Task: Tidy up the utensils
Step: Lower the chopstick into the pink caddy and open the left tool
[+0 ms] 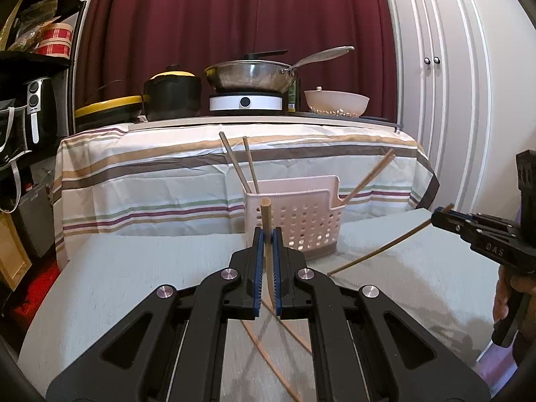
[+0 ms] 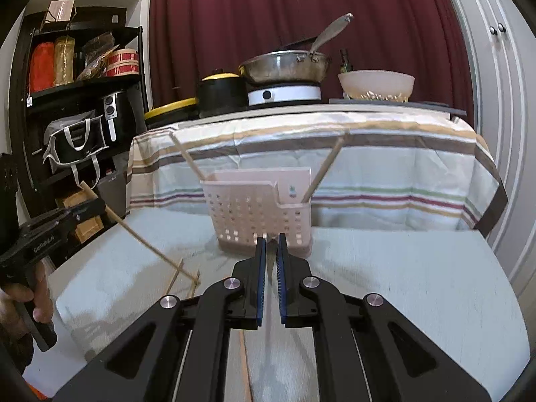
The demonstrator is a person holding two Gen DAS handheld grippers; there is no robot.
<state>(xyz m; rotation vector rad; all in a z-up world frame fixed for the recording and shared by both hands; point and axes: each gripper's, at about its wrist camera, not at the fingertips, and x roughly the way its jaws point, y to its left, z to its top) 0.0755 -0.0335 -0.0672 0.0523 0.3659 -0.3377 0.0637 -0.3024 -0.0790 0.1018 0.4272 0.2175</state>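
Observation:
A pink perforated utensil basket (image 1: 301,221) (image 2: 259,216) stands on the grey table (image 1: 134,274) and holds three wooden chopsticks (image 1: 249,164). My left gripper (image 1: 267,234) is shut on a wooden chopstick (image 1: 266,217), held upright just in front of the basket; the right wrist view shows it at the left (image 2: 88,212) with the chopstick (image 2: 144,239) slanting down to the table. My right gripper (image 2: 272,239) is shut on a chopstick, held close before the basket; the left wrist view shows it at the right (image 1: 442,216) with its chopstick (image 1: 378,251) slanting down. More chopsticks (image 1: 268,351) lie under the left gripper.
Behind the basket is a higher table with a striped cloth (image 1: 167,174), carrying a pan on a hotplate (image 1: 249,78), a black pot (image 1: 172,95) and a white bowl (image 1: 336,102). A black shelf (image 2: 80,100) stands at the left, a white cupboard (image 1: 442,93) at the right.

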